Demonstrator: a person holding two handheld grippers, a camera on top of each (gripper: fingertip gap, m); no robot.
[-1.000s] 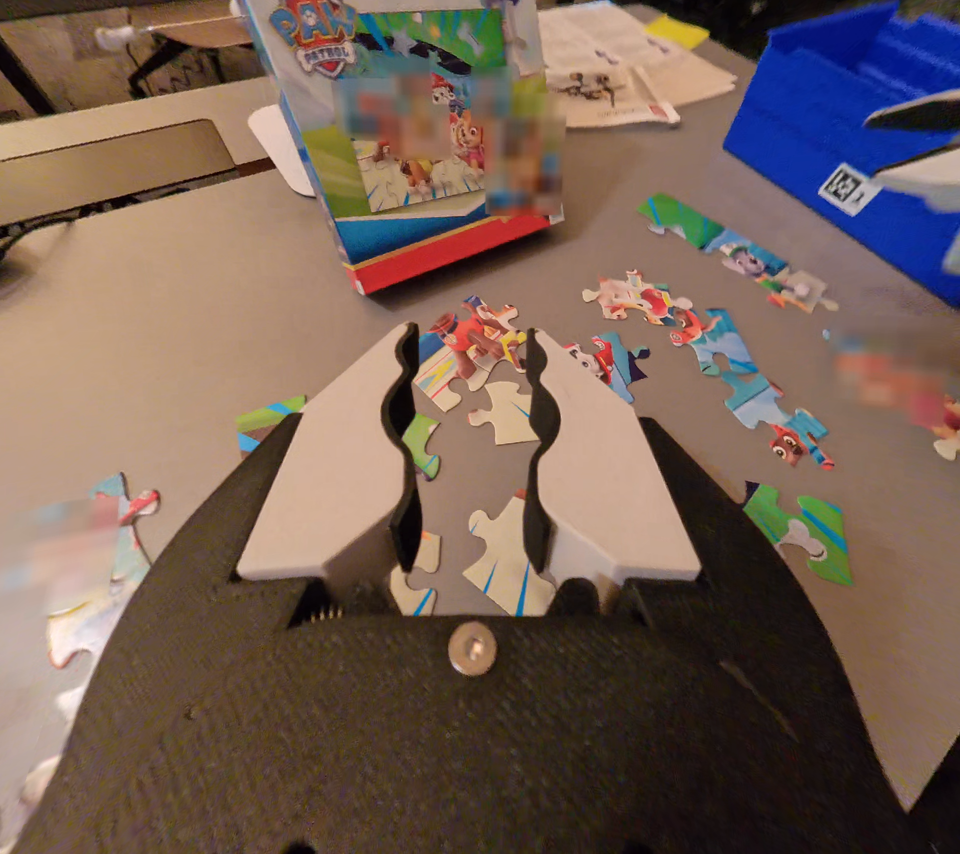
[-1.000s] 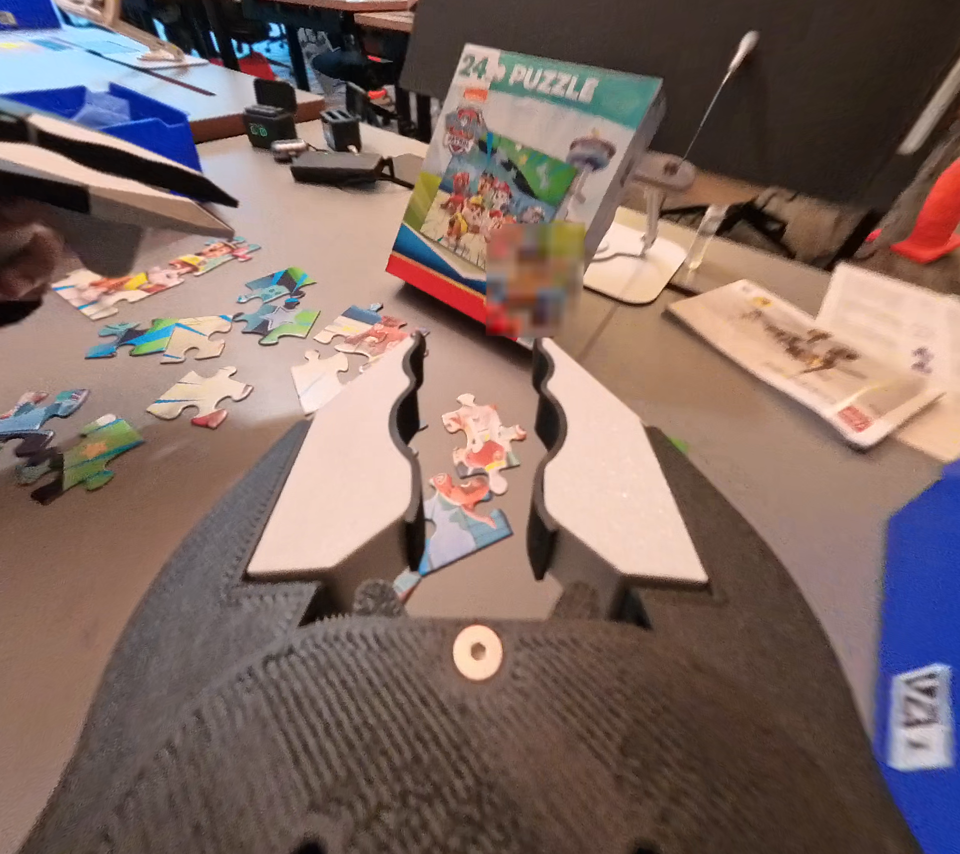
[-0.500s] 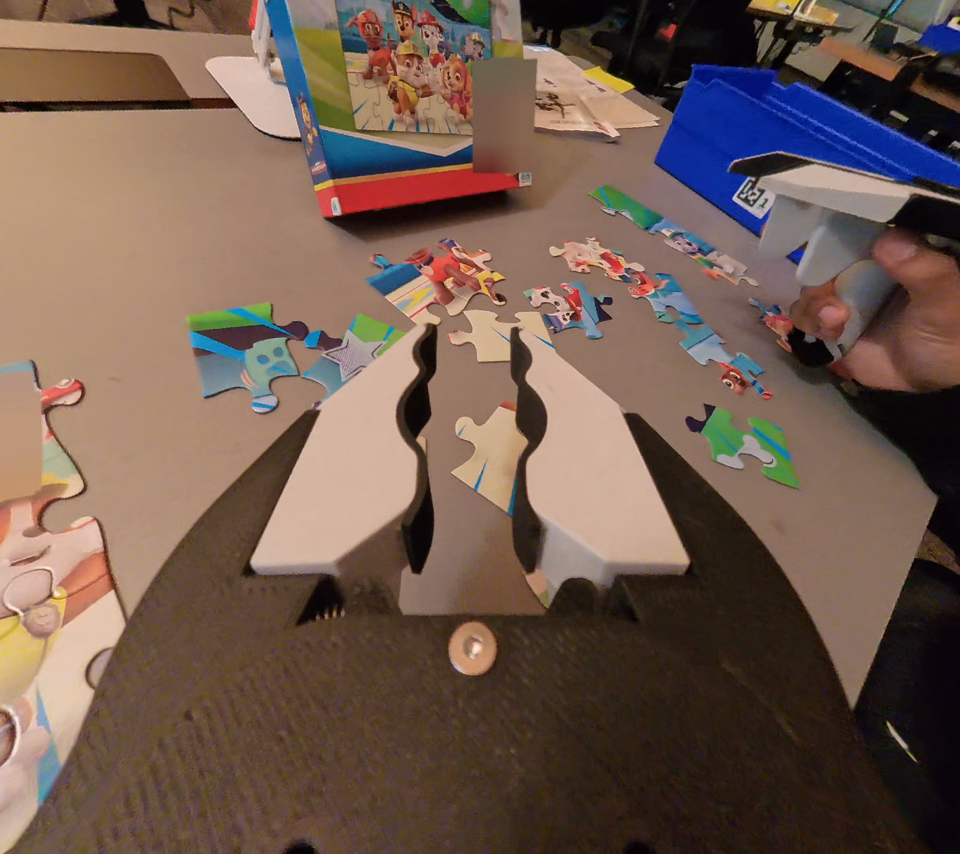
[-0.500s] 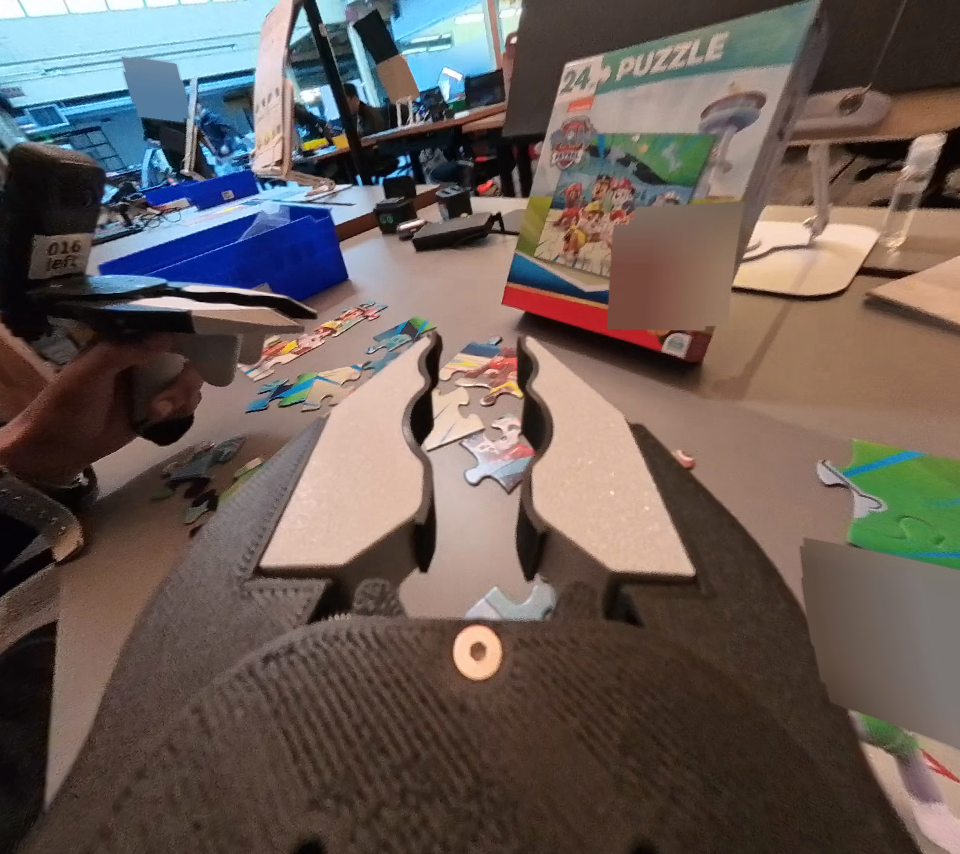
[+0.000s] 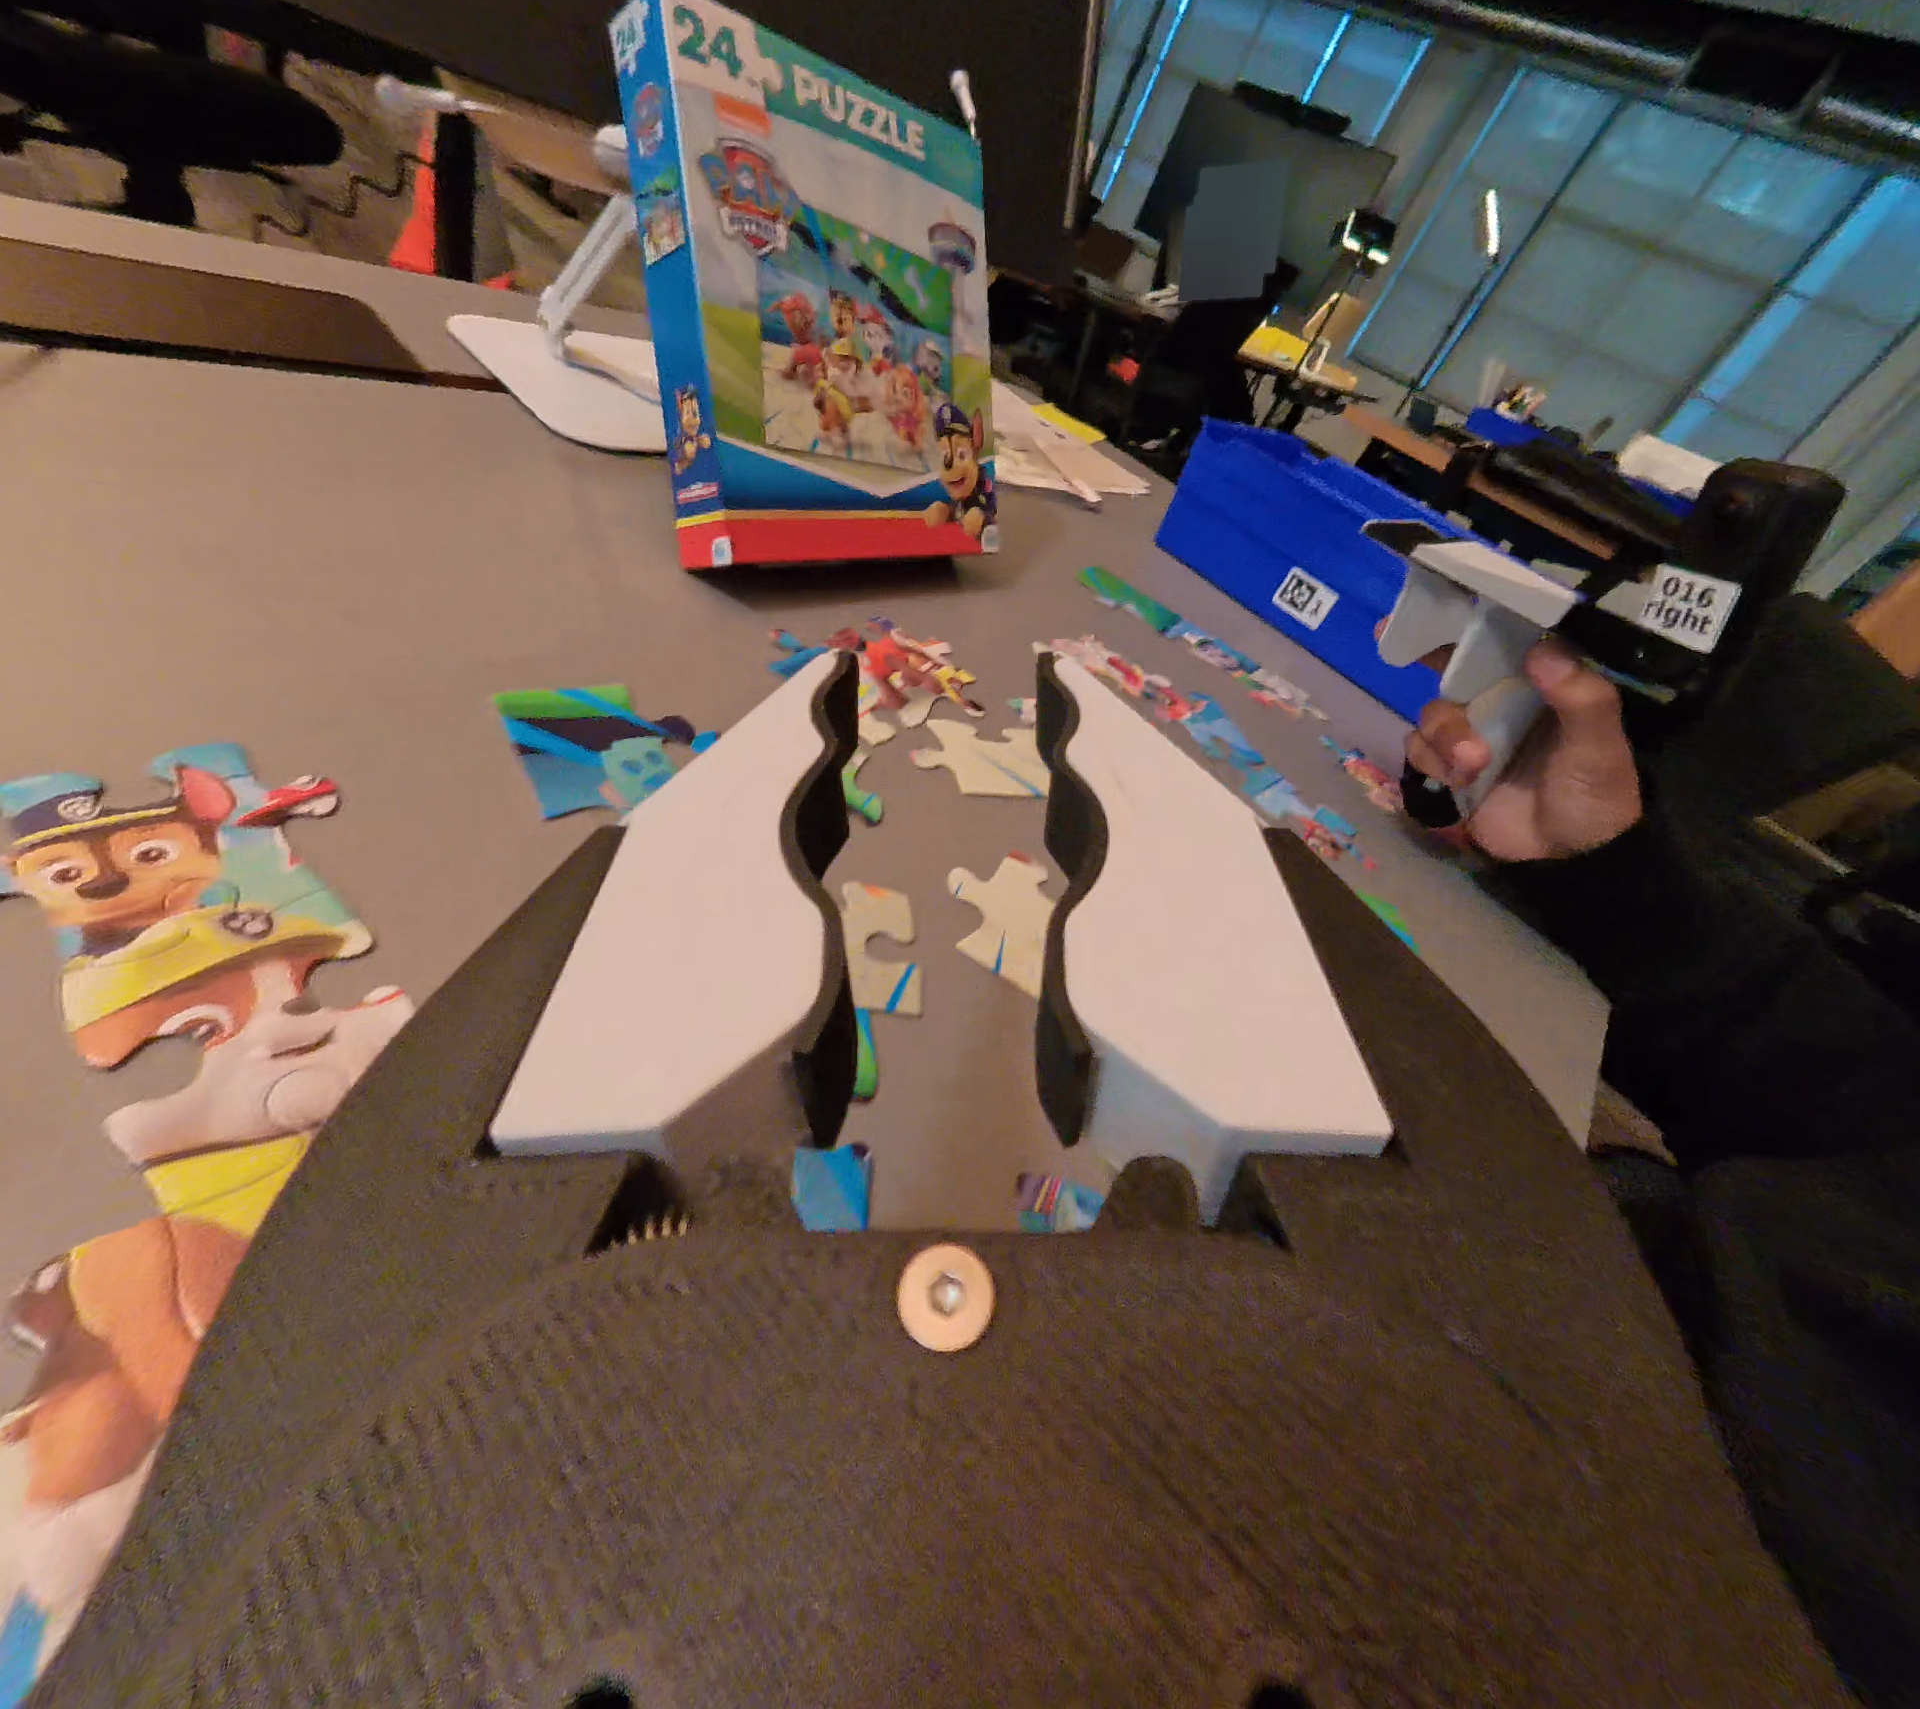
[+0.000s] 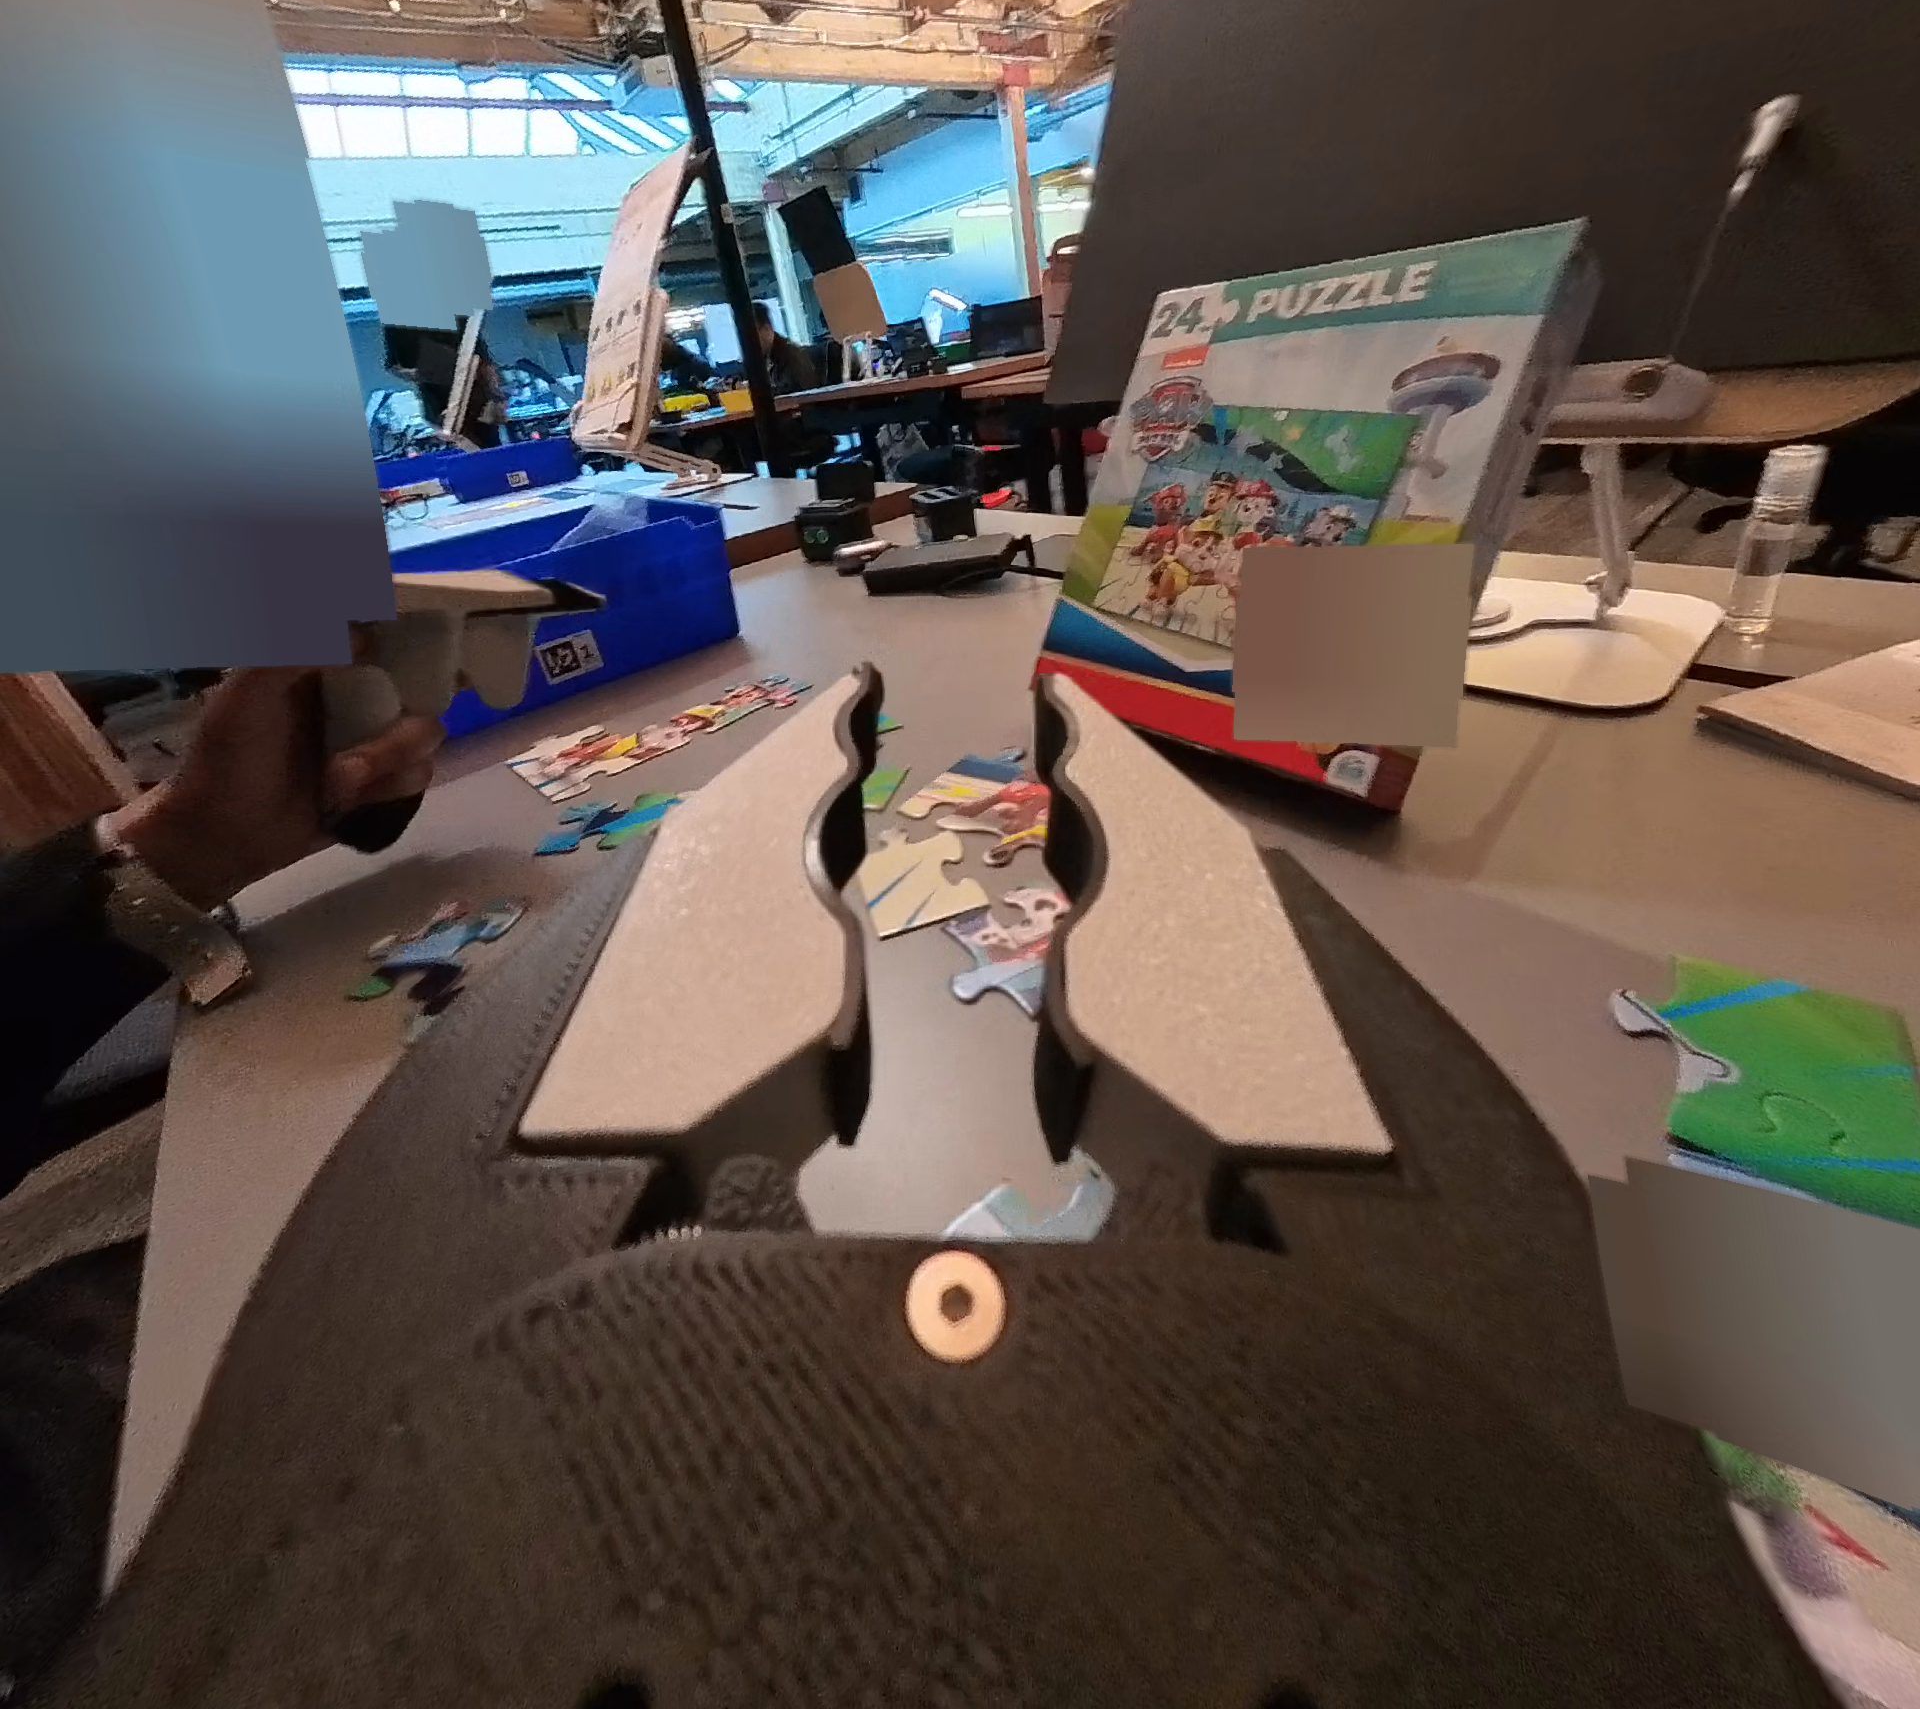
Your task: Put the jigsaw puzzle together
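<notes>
Both grippers hover over loose puzzle pieces on the bench, left gripper and right gripper fingers narrowly parted, gripping nothing, puzzle box upright ahead, blue bin alongside.

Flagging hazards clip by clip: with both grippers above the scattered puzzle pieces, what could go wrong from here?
1. Both the left gripper and right gripper are open and empty above overlapping loose pieces; closing there may nudge or catch more than one piece.
2. The puzzle box stands tilted just behind the pieces; a forward reach could tip it.
</notes>
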